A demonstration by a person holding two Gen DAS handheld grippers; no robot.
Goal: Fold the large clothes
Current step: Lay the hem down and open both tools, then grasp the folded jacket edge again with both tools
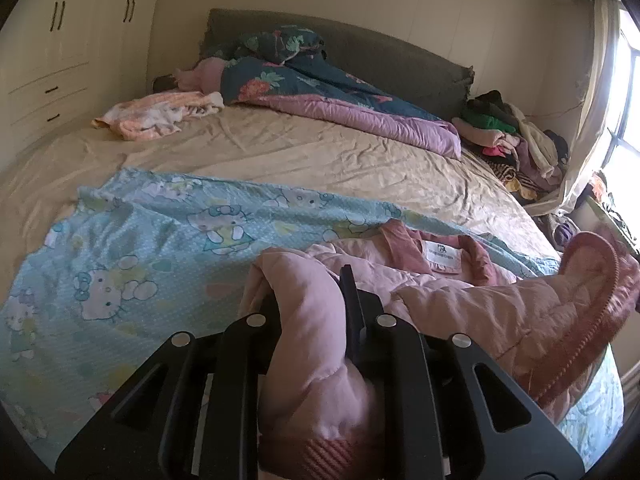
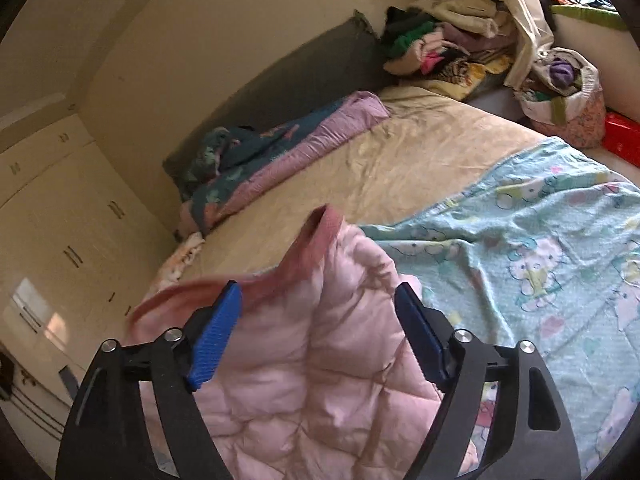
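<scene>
Pink quilted padding fills the bottom of the left wrist view: a puffy jacket lies on the cartoon-cat bedsheet spread over the near part of the bed. The left gripper is clamped tight on a thick roll of it, likely a sleeve or hem, and the fabric bulges out on both sides of the pinch. That bulge says soft, springy and light; it should compress easily and puff back, so folds will want pressing flat. The shell looks smooth and may slide on itself. The ribbed darker-pink collar and the edge with the zip teeth look firmer and better places to hold than loose padding. A white neck label carries a small logo and a line of print, too small to read. On the sheet the only marking is the cat print.

From the right wrist view, the same jacket hangs and drapes between the jaws of the right gripper, which stand wide apart, blue pads off the fabric on both sides, so nothing is gripped there. Its ribbed edge stands up ahead of the fingers, within reach for a fresh hold. No writing shows in this view; a pile of clothes sits at the far corner.
</scene>
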